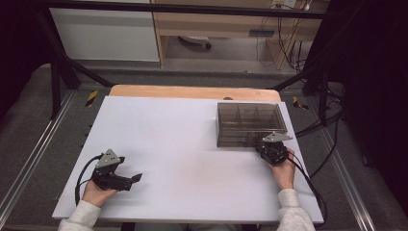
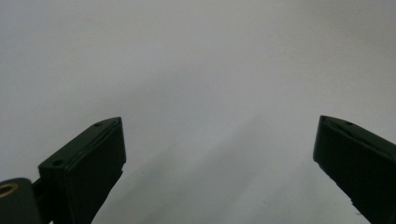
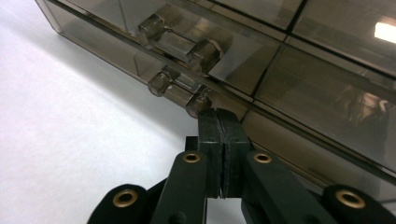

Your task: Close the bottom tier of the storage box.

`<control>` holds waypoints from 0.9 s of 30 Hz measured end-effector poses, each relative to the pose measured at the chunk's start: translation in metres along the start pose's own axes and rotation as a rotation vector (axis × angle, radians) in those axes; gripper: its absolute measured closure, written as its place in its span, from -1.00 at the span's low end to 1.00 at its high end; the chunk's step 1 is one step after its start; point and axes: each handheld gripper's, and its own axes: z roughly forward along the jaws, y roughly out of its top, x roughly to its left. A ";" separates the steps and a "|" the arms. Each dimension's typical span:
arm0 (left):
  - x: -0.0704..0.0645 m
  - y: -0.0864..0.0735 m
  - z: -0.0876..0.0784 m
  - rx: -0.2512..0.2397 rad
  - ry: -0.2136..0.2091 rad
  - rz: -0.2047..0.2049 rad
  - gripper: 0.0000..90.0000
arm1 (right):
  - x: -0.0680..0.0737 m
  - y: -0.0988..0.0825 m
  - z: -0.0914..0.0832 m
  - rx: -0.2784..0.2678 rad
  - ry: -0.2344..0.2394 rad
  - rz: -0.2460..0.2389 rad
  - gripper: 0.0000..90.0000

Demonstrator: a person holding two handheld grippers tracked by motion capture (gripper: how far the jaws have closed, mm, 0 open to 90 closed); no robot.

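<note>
The box, a smoky clear case with divided compartments and its lid down, sits on the desk at the far right. On the box's near front wall are two clear latches, one above the other, and that is where the work is. Your right hand-held gripper is pressed up to that wall just beside the lower latch, jaws squeezed together with nothing between them, so it reads as a poking tip, not a grasp. I'd judge this the unlatching step, barely begun: both latches look seated and the lid looks flat.

Next you need to get that closed tip under the lower latch and lever it up and away from the box, gently, since the box is light and could slide back.

Well to the left of the box, your left hand-held gripper rests low over bare desk, jaws spread wide, holding nothing. Bringing it over to steady the box's left side may help.
</note>
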 end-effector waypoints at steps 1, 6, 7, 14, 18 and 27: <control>0.000 0.000 0.000 -0.001 0.000 0.000 -0.95 | 0.000 0.000 -0.001 -0.002 0.001 0.000 0.97; 0.000 0.000 -0.001 -0.002 0.001 0.000 -0.95 | 0.004 -0.001 -0.012 -0.026 0.015 0.006 0.87; 0.000 0.000 -0.001 -0.002 0.000 -0.001 -0.95 | 0.005 -0.001 -0.013 -0.031 0.020 0.005 0.82; 0.000 0.000 0.000 0.000 0.001 0.000 -0.95 | 0.015 -0.004 -0.026 -0.052 0.072 0.020 0.39; 0.000 0.000 -0.001 -0.001 0.001 -0.003 -0.95 | 0.020 -0.006 -0.031 -0.064 0.090 0.024 0.06; 0.000 0.000 -0.001 -0.002 0.003 -0.002 -0.95 | 0.031 -0.012 -0.040 -0.081 0.136 0.048 -0.58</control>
